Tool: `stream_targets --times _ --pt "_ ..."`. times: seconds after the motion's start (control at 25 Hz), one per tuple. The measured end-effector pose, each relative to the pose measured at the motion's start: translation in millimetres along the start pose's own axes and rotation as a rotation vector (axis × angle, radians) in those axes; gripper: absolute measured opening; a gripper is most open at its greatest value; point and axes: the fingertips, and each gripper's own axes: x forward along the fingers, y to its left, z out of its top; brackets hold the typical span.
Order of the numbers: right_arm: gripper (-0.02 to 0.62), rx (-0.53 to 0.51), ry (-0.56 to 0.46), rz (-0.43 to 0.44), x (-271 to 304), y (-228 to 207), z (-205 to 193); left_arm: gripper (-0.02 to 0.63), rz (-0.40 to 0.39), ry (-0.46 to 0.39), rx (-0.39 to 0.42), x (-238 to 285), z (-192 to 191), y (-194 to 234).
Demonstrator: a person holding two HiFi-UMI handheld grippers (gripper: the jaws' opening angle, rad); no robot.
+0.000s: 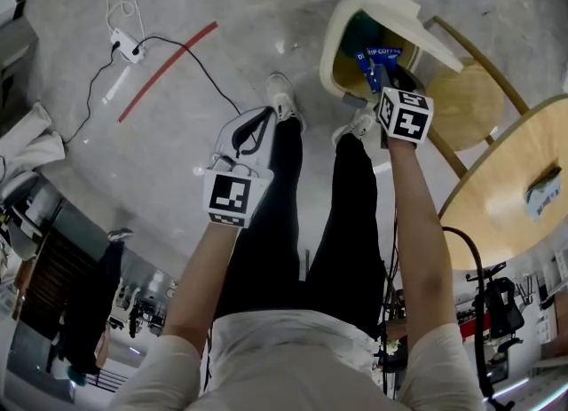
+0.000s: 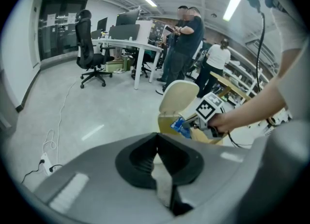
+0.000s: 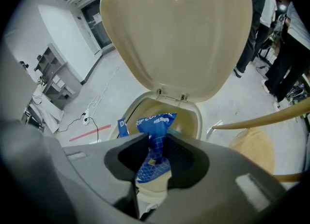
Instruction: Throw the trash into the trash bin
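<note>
Trash, a blue printed foil coffee packet [image 3: 155, 121], is hanging between the jaws of the right gripper [image 3: 156, 140], directly above the mouth of the cream plastic trash bin [image 3: 196, 117]. Those jaws are standing apart and their pads are not visibly pressing on the packet, so it is looking let go rather than gripped. Its lower end is dangling over the opening, not yet lying inside the bin. The bin's rounded cream lid [image 3: 179, 34] is standing up on the far side, leaving the mouth free.

As a judgement, the task is nearing its end. Carrying and aiming are looking done, and what is remaining is for the packet to drop clear of the jaws into the bin.

Well apart to the left, the left gripper [image 2: 156, 143] is hanging over the grey floor with its jaws closed together and nothing between them. Just right of the bin, a light wooden chair [image 1: 466, 103] is standing beside a round wooden tabletop [image 1: 515, 178].
</note>
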Motion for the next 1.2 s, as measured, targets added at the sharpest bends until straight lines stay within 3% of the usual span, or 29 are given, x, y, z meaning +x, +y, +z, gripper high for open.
stream_targets --times 0.2,0.76,1.2 --pt "0.189 -0.008 -0.02 0.013 -3 4 4 0.005 -0.001 0.006 -0.003 -3 -3 0" --pt "0.198 -0.033 -0.023 0.014 -21 12 9 0.005 0.002 -0.004 -0.013 -10 1 -6" --pt "0.089 -0.055 -0.054 0.006 -70 21 26 0.005 -0.008 -0.021 0.007 -29 26 -23"
